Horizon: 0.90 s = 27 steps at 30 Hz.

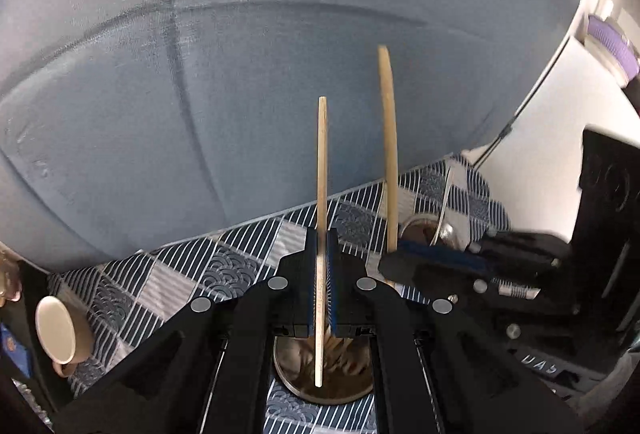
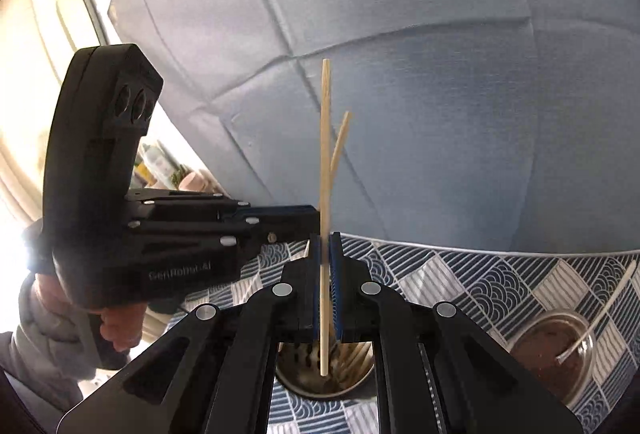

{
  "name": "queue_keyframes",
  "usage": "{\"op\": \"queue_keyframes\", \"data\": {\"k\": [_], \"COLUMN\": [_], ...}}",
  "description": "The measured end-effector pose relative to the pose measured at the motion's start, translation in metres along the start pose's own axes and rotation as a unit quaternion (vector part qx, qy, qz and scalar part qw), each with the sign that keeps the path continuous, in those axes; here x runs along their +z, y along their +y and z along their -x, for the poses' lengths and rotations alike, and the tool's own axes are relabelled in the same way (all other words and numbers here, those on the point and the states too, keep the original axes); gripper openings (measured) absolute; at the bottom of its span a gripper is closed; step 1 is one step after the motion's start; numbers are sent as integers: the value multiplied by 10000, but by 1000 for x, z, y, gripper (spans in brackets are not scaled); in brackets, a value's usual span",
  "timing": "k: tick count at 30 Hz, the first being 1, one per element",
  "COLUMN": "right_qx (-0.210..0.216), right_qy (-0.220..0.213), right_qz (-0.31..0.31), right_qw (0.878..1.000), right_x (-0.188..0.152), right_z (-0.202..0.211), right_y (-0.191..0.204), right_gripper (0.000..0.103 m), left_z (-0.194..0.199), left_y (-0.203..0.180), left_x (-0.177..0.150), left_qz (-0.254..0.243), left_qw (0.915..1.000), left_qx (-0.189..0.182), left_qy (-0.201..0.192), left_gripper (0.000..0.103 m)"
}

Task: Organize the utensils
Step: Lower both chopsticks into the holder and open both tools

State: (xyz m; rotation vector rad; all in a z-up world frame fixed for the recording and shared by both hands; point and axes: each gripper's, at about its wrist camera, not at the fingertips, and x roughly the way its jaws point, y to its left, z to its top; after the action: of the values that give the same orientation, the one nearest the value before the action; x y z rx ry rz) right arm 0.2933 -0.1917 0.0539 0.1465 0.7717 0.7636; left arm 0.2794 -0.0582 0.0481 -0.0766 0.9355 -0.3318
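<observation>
Both grippers stand over the same round metal cup, each with 1 chopstick, so the step in hand looks like dropping chopsticks into the cup that already holds several others.

The left gripper has its blue pads closed to a thin slit on a chopstick held upright; the stick's lower end hangs just inside the cup's mouth, among the sticks already there. The right gripper is closed the same way on its own chopstick, also upright, with its tip just over the cup opening. In the right wrist view the left gripper comes in from the side, its fingers level with the right gripper's tips and very close; whether the 2 tools touch is not clear.

The next move likely calls for lowering each stick a little further and then opening the pads so it slides down among the rest. The 2 sticks are close together, so releasing 1 at a time seems safer than both at once.

A second cup with a long white spoon stands apart on the patterned tablecloth, and a beige mug lies on its side near the cloth's edge.
</observation>
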Motion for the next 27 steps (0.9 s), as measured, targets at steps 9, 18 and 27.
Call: {"op": "queue_keyframes", "data": {"k": [9, 18, 27], "right_qx": [34, -323, -676], "right_qy": [222, 321, 364], "right_qz": [-49, 71, 29], "right_qw": [9997, 9989, 9970], "right_x": [-29, -46, -57], "right_z": [-25, -32, -22], "right_y": [-17, -15, -6], "right_gripper": [5, 5, 8], "left_z": [-23, -25, -14], "left_y": [5, 8, 15], "left_x": [-23, -49, -68], "left_qz": [141, -204, -120], "left_qw": [9997, 9995, 9992], "left_qx": [-189, 186, 202], "left_qy": [-2, 173, 322], "left_gripper": [5, 5, 14]}}
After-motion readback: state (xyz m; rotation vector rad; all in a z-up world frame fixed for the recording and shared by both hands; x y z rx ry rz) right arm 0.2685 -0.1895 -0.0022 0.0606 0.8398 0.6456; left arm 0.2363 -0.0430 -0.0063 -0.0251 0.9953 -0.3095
